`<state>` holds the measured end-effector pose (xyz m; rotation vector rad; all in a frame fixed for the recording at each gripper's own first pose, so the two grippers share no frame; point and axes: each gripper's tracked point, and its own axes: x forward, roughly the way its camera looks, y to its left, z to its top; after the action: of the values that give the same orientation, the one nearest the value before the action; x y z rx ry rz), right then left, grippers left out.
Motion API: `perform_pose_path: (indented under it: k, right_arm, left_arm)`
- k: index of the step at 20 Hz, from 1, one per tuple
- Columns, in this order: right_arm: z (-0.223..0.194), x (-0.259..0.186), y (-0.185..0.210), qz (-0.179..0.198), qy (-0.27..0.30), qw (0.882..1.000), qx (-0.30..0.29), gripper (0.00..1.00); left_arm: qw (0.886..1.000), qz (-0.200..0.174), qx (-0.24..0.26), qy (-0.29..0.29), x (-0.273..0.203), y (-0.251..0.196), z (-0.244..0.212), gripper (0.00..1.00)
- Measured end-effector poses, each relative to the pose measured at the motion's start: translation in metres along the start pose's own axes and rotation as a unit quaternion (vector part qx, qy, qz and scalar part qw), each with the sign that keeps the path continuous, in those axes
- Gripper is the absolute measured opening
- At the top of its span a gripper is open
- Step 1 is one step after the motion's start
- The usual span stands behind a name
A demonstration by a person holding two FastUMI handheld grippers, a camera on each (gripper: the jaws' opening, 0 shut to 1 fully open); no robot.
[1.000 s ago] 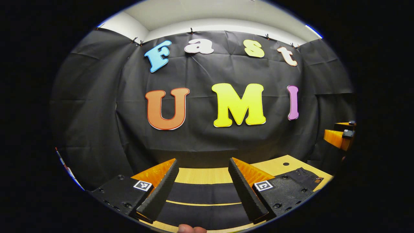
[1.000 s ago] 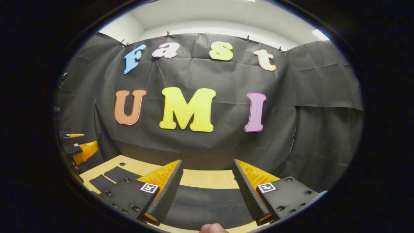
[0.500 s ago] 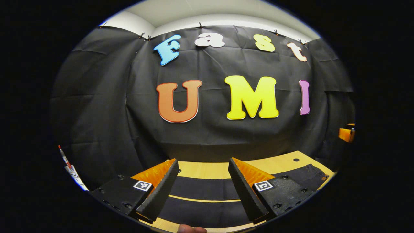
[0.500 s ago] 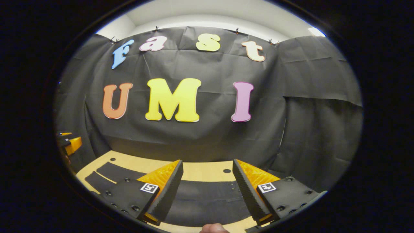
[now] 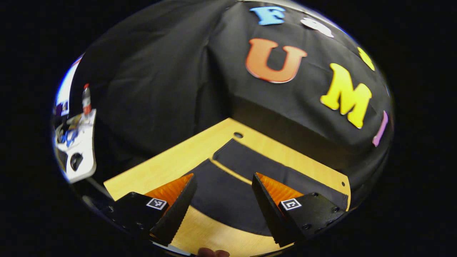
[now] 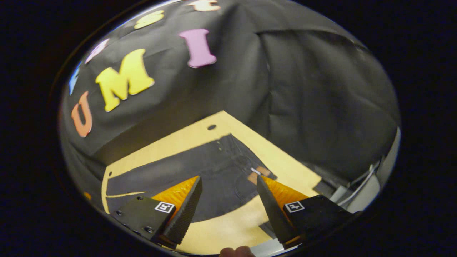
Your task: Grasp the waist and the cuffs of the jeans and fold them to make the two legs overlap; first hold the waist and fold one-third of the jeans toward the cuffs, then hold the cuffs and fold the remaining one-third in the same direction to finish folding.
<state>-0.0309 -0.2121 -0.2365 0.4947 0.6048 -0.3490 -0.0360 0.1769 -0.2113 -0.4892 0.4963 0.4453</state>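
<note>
We see the jeans lying flat and spread out on the table, with the cuffs near its far corner in the left gripper view, so no fold is made yet. Our left gripper and right gripper hang above them with fingers apart, holding nothing, so all the folding is left to do.

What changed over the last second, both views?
Both tools tipped down and swung outward: the left tool now looks over the cuff end of the jeans, the right tool over the waist end. Nothing was gripped. Both stay open above the jeans, which lie flat on the table as before.
</note>
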Motion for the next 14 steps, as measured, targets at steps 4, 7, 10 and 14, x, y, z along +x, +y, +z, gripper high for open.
perform_pose_path:
  k: [4,7,10,14]
  right_arm:
    - [-0.015,0.043,-0.057,-0.057,0.022,0.996,0.058,0.96]
    - [-0.018,0.077,-0.071,-0.073,0.032,0.995,0.06,0.95]
    - [-0.022,0.109,-0.074,-0.083,0.043,0.995,0.043,0.95]
    - [-0.022,0.136,-0.071,-0.095,0.052,0.993,0.054,0.96]
  left_arm:
    - [0.984,0.033,-0.173,0.041,0.018,0.042,-0.028,0.99]
    - [0.958,0.056,-0.277,0.054,0.022,0.061,-0.04,0.99]
    - [0.941,0.067,-0.324,0.064,0.028,0.06,-0.037,0.99]
    - [0.932,0.078,-0.345,0.075,0.04,0.065,-0.046,0.99]
